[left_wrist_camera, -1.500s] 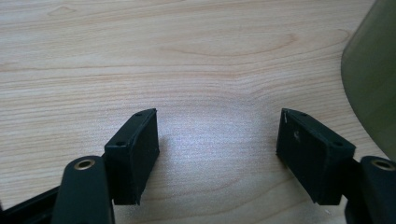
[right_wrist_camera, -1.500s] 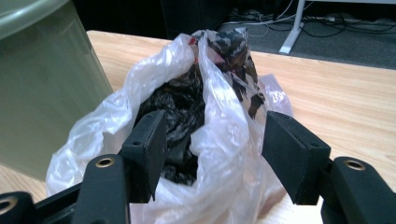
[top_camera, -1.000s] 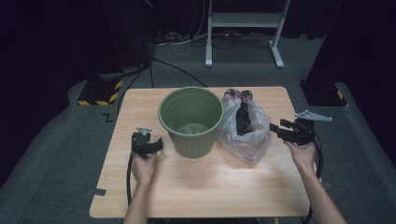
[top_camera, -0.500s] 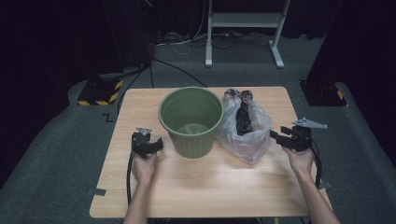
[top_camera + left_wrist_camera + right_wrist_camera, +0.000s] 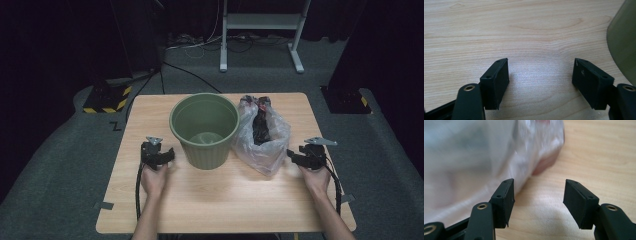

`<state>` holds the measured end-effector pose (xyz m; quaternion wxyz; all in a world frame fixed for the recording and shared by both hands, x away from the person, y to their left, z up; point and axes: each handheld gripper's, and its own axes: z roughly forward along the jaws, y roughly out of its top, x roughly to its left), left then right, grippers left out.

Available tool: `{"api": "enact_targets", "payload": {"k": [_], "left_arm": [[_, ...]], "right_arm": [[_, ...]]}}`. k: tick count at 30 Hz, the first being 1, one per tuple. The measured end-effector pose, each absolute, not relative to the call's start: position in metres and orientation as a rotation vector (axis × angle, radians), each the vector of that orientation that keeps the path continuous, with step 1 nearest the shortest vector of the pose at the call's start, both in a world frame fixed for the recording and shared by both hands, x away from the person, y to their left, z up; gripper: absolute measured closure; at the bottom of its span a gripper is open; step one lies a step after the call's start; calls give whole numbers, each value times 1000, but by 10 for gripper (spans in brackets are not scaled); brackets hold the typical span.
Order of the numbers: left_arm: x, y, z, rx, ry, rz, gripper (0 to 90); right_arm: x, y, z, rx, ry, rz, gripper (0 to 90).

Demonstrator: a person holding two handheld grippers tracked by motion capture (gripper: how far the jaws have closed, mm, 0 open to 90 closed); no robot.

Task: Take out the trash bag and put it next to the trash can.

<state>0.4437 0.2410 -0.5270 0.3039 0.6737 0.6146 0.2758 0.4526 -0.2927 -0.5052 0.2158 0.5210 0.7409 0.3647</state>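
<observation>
A: Item one, largest: table (image 5: 210, 200), light wood, bearing everything else.

B: Item two?

A: Green bin (image 5: 204, 127), upright at centre, mouth open, nothing seen inside. Its wall shows at three o'clock in the left gripper view (image 5: 622, 40).

B: Item three would be the bag.

A: Clear plastic bag (image 5: 262, 135), knotted at the top, dark contents, touching the bin at the bin's three o'clock. In the right gripper view (image 5: 474, 157) it lies at ten o'clock, just ahead of the jaws.

B: And the tools?

A: Right gripper (image 5: 296, 156), at the bag's four o'clock, jaws spread, gripping nothing (image 5: 538, 195). Left gripper (image 5: 162, 156), at the bin's eight o'clock, jaws likewise spread over bare wood (image 5: 540, 75).

B: Handling note for the step?

A: Judged to be the approach to the bag, likely bound for the bin. Better to take the gathered knot at the bag's twelve o'clock than the slack side film, which would probably slip or tear. The left gripper could steady the bin's rim, since a light bin may tip.
</observation>
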Motion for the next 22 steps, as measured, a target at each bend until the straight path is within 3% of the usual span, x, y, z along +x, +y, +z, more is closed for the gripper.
{"api": "enact_targets", "payload": {"k": [8, 22], "left_arm": [[444, 241, -527, 1785, 1628, 731, 296], [444, 241, -527, 1784, 1629, 733, 295]], "right_arm": [[453, -293, -522, 1439, 2034, 936, 418], [454, -292, -523, 1431, 2037, 913, 378]]}}
